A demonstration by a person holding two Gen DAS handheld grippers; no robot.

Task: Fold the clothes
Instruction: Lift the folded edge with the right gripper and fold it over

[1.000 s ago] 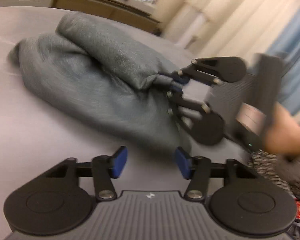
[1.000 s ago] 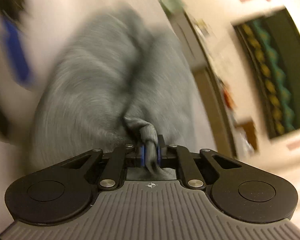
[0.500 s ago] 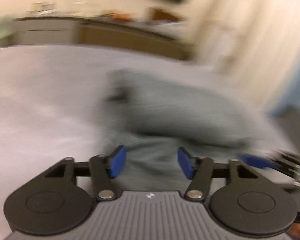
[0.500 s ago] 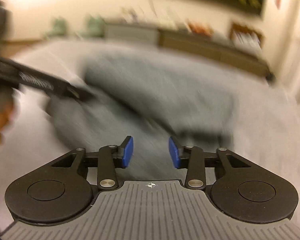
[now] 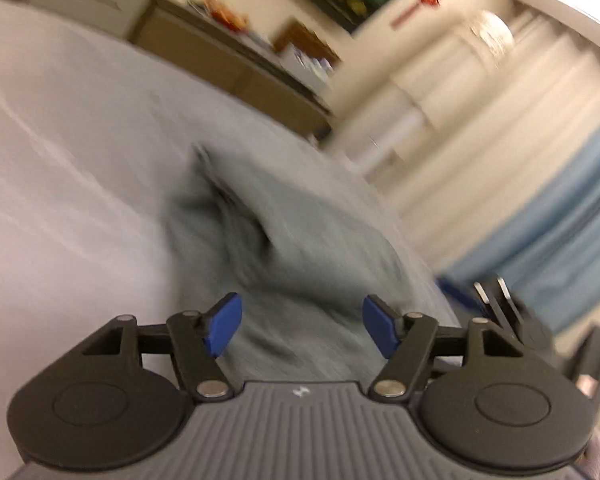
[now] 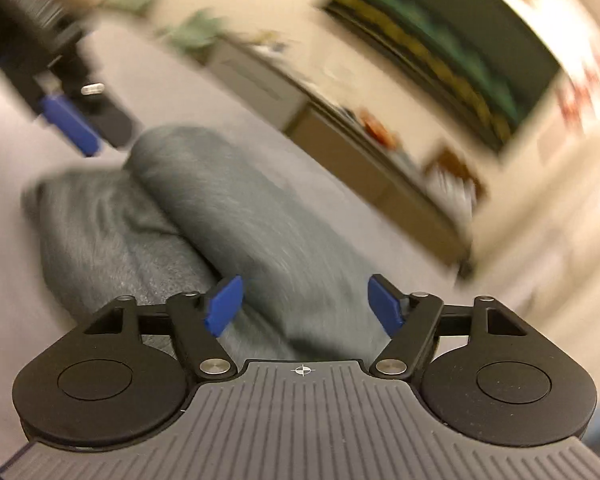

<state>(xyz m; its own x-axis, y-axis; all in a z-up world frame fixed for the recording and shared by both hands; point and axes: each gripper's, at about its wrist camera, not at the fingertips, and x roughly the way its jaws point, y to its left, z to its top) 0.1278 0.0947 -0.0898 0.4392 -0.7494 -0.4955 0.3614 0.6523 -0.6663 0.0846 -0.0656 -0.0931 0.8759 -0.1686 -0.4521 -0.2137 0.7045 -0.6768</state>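
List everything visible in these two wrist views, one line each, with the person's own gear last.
garment: one, grey-green, bunched with a fold on top, lying on the bed.
bed sheet: one, pale grey, under the garment.
low cabinet: one, tan and white, along the far wall, blurred clutter on top.
wall hanging: one, dark green with yellow pattern, above the cabinet.
curtains: cream and light blue, at the right of the left wrist view.
left tongs: one pair, black with blue pads, jaws opening, nothing gripped, garment beyond them.
right tongs: one pair, black with blue pads, jaws opening over the garment, pads not pressing it.
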